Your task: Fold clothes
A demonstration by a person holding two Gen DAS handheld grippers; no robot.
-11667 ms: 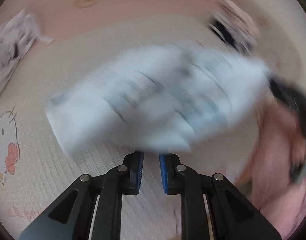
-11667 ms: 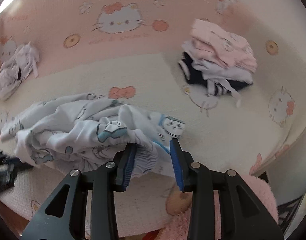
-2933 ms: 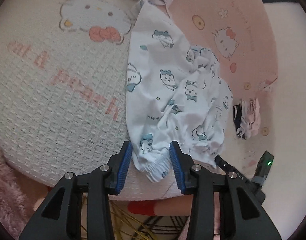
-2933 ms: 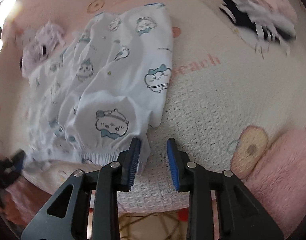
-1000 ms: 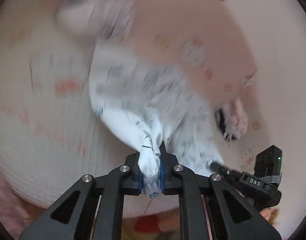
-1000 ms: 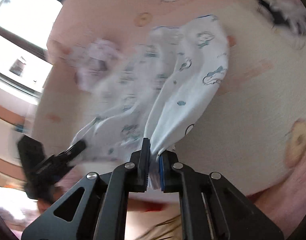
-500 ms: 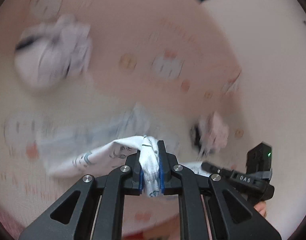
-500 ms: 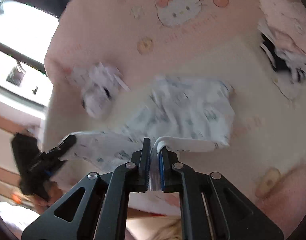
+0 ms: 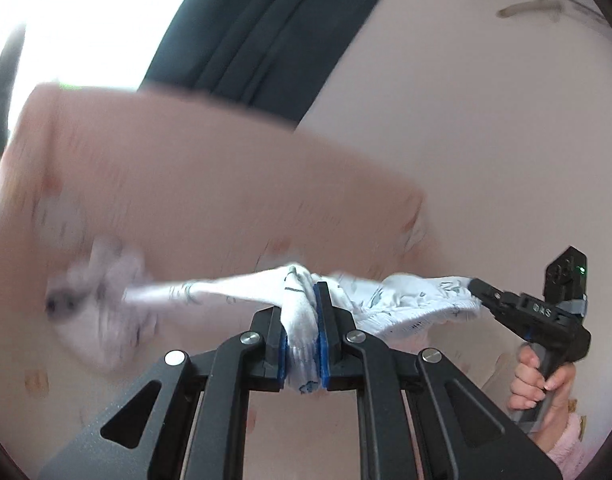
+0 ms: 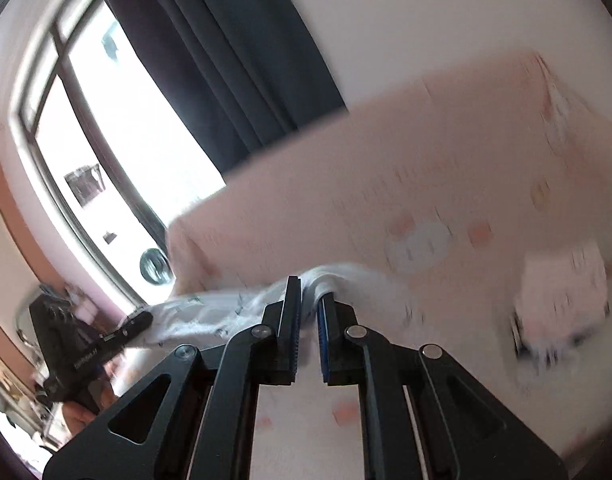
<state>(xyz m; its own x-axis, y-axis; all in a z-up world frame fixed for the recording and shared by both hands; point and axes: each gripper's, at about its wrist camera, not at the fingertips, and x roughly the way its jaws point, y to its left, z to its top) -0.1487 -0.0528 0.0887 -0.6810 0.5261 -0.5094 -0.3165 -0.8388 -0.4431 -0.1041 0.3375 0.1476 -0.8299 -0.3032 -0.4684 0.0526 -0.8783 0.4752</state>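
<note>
The left hand-held gripper (image 9: 302, 340) is squeezed tight on a bunched bit of the white printed garment (image 9: 406, 300), and the cloth pokes out between its blue pads (image 9: 323, 344). From there the garment stretches off to the right, up in the air, to the right hand-held gripper (image 9: 476, 289), which pinches its far edge. A hand (image 9: 536, 380) with a fluffy pink sleeve (image 9: 568, 440) holds that gripper by its handle. In the right wrist view, the right hand-held gripper (image 10: 308, 312) is closed on a thin fold of the same white printed garment (image 10: 210, 312), and the cloth runs left to the dark tip of the left hand-held gripper (image 10: 140, 322). So the garment hangs stretched between the two grippers, above the bed. The bed (image 9: 210, 200) has a pink cover with little cartoon pictures on it, but it looks very blurry. A crumpled pale bundle of clothes (image 9: 98, 304) lies on the bed to the left in the left wrist view. In the right wrist view a small pile of clothes (image 10: 562, 308) sits on the bed to the right. Behind the bed hangs a dark curtain (image 10: 226, 60) beside a bright window (image 10: 118, 152), and the wall (image 9: 486, 100) is pale pink.
</note>
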